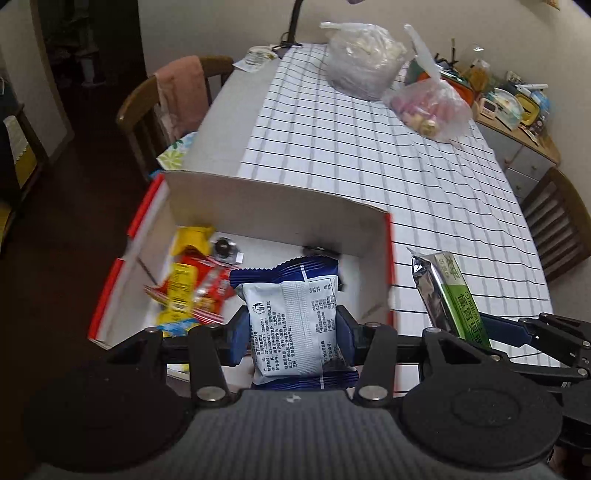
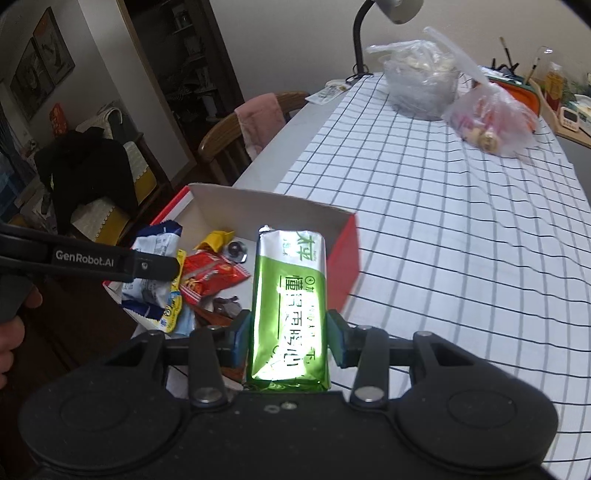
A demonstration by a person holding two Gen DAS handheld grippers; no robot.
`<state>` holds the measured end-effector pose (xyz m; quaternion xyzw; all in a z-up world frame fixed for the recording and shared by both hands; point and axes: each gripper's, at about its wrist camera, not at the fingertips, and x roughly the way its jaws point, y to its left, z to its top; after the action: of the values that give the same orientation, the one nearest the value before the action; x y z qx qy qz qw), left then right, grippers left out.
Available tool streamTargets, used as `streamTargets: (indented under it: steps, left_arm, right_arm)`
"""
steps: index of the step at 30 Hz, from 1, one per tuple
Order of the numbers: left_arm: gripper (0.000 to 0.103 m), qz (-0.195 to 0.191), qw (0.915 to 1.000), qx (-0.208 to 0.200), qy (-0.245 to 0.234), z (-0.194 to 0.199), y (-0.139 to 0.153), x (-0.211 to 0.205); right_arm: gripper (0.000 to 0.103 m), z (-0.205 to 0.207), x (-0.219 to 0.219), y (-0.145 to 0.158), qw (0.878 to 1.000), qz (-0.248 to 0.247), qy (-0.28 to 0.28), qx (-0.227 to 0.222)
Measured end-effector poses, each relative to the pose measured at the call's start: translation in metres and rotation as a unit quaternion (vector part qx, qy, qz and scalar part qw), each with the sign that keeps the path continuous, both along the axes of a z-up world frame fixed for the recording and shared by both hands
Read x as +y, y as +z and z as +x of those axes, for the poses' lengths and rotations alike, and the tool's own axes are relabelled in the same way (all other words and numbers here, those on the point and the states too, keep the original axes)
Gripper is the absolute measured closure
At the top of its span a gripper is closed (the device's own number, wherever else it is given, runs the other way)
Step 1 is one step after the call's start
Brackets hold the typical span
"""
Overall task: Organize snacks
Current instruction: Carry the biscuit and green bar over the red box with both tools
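A red and white cardboard box (image 1: 273, 206) (image 2: 343, 254) stands open at the near left edge of the table. It holds several snack packets, red and yellow ones (image 1: 192, 284) (image 2: 210, 277) among them. My left gripper (image 1: 291, 332) is shut on a blue and white snack packet (image 1: 295, 317) above the box; this packet also shows in the right wrist view (image 2: 155, 266). My right gripper (image 2: 288, 339) is shut on a green and silver cracker pack (image 2: 290, 306) just right of the box; the pack also shows in the left wrist view (image 1: 454, 295).
A checked cloth (image 1: 369, 155) (image 2: 443, 206) covers the table. Two plastic bags of food (image 1: 362, 62) (image 1: 432, 103) lie at the far end by a desk lamp (image 2: 369, 33). A wooden chair with a pink towel (image 1: 177, 96) stands left of the table. A cluttered sideboard (image 1: 517, 107) stands at the right.
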<state>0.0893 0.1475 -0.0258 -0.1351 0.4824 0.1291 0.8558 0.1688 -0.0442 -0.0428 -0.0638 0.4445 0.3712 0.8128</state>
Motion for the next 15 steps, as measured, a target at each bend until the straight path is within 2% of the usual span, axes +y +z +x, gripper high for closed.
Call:
streamTargets:
  steps: [8,15]
  left_arm:
    - [0.056,0.020,0.9997,0.012,0.005,-0.001,-0.008,0.052]
    - [0.056,0.034,0.9986,0.040,0.001,0.019,-0.028,0.089]
  right_arm:
    - [0.062,0.006,0.055,-0.014,1.000,-0.019,0.001,0.004]
    - [0.062,0.021,0.097,-0.033,0.999,-0.044,0.009,0.014]
